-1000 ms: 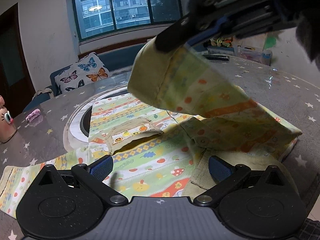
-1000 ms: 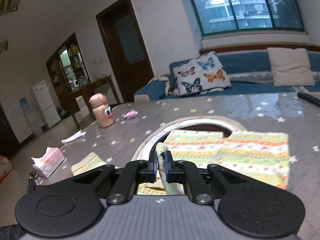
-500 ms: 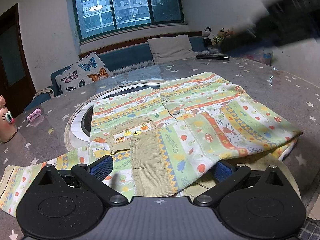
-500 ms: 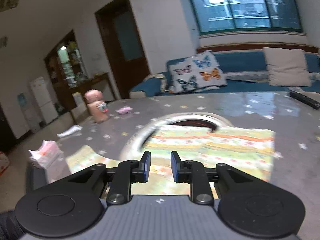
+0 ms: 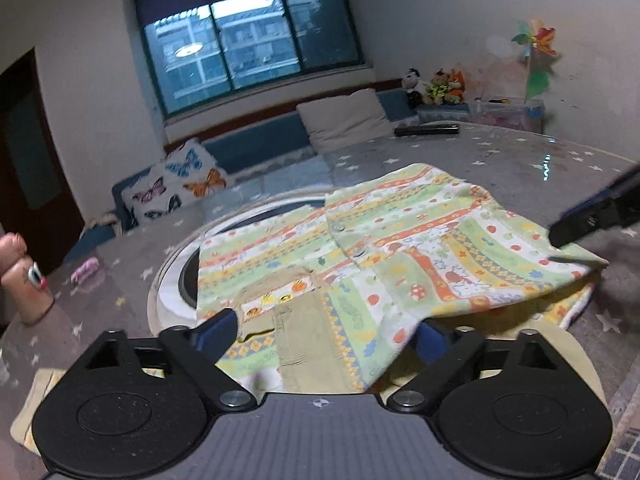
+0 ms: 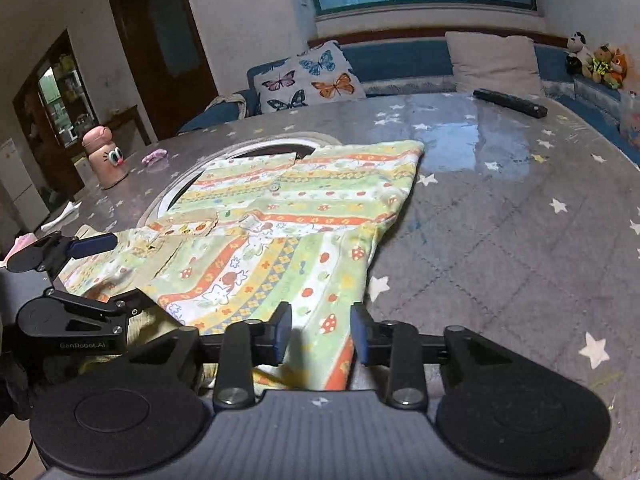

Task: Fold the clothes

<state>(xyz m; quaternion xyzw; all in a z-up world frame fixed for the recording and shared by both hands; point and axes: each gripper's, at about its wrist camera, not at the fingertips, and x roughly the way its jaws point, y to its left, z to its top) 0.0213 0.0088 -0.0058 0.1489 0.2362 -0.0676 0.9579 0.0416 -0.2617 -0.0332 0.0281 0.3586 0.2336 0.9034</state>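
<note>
A small patterned shirt (image 5: 384, 248) with green, orange and yellow stripes lies on the grey star-print table (image 5: 520, 160), its right sleeve folded across the front. It also shows in the right wrist view (image 6: 280, 232). My left gripper (image 5: 324, 328) is open, its fingers over the shirt's near hem and tan cuff. My right gripper (image 6: 320, 332) is open over the shirt's near right edge, holding nothing. The right gripper shows in the left wrist view (image 5: 596, 216) at the shirt's right corner. The left gripper shows at the left of the right wrist view (image 6: 76, 276).
A white ring (image 6: 188, 176) around a dark hole lies under the shirt. A pink bottle with eyes (image 6: 104, 156), a small pink item (image 6: 154, 157) and a black remote (image 6: 510, 102) are on the table. A tissue pack (image 6: 20, 244) sits at the left edge. A sofa with cushions stands behind.
My right gripper carried the sleeve across the shirt, opened and let it go. It has since drawn back to the shirt's right edge. The sleeve now lies flat.
</note>
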